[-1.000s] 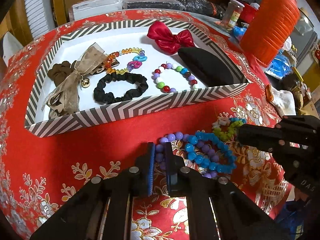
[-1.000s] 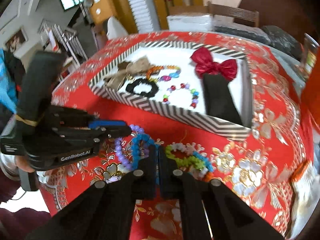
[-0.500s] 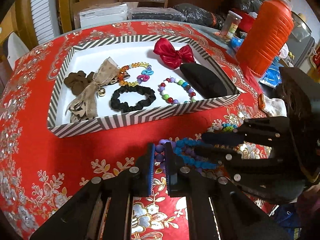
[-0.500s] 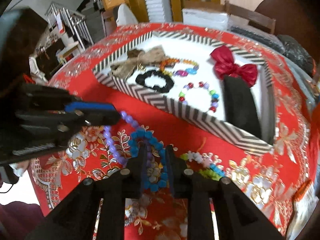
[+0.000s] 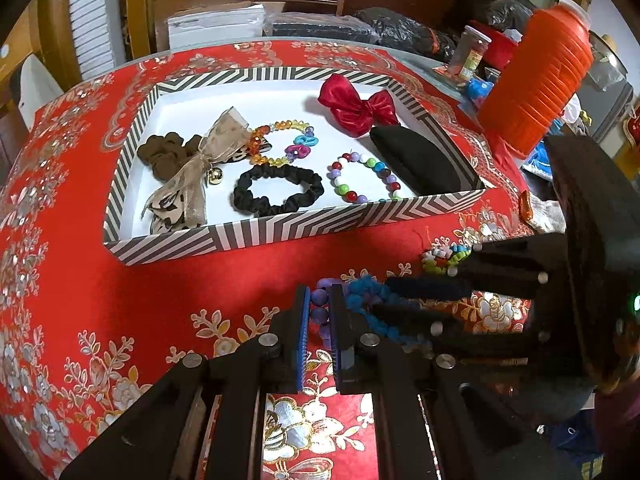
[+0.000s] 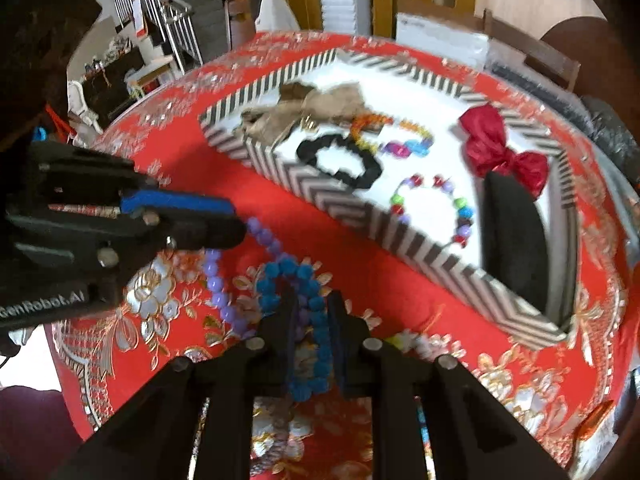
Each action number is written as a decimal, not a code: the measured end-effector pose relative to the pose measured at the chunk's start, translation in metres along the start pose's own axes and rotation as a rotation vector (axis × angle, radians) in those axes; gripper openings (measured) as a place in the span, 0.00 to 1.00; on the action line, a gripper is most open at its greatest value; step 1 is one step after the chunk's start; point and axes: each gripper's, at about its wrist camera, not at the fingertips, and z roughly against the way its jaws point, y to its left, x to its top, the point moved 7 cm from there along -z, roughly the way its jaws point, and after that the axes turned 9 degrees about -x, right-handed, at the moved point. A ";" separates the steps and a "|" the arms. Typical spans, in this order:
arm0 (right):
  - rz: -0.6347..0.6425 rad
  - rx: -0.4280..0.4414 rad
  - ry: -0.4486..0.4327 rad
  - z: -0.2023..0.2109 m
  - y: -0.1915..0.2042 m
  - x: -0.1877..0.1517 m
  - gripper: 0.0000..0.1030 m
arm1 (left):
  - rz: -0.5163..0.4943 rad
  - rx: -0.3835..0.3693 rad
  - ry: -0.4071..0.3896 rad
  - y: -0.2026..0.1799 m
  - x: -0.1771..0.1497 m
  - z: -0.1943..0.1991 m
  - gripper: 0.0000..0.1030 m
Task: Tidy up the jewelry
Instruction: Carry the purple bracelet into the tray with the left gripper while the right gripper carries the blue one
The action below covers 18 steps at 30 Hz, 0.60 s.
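At the bottom centre of the left wrist view, the left gripper (image 5: 319,312) is pinching a strand of round purple beads (image 5: 319,314), its ribbed blue pads pressed on a bead from either side. In the lower middle of the right wrist view, the right gripper (image 6: 312,320) is straddling a bracelet of knobbly turquoise beads (image 6: 280,270); its jaws have just been opening and now stand slightly apart, with the beads between them, though whether the pads are pressing is hard to tell. Both strands are lying tangled on the glossy red tablecloth (image 5: 100,312), embroidered with gold and silver flowers. A small green and white bracelet (image 5: 442,258) is resting just to the right. Above, in the middle of the frame, a shallow striped box (image 5: 280,232) with a white floor is holding a ruffled black scrunchie (image 5: 278,190), a ring of mixed glossy beads (image 5: 362,178), an amber faceted bracelet (image 5: 280,140), a satin red bow (image 5: 358,106), a gauzy tan ribbon (image 5: 192,176) and a matte black pouch (image 5: 416,164).
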 end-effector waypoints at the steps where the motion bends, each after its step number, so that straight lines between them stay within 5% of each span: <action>1: -0.004 0.008 -0.002 0.001 0.002 -0.002 0.16 | 0.000 0.002 -0.002 0.001 0.000 0.001 0.06; 4: -0.081 0.020 -0.037 0.013 -0.004 -0.003 0.06 | 0.004 0.004 -0.008 0.002 0.001 0.004 0.06; 18: -0.208 0.038 -0.173 0.077 -0.026 0.004 0.06 | -0.009 -0.002 -0.065 -0.006 0.013 0.030 0.06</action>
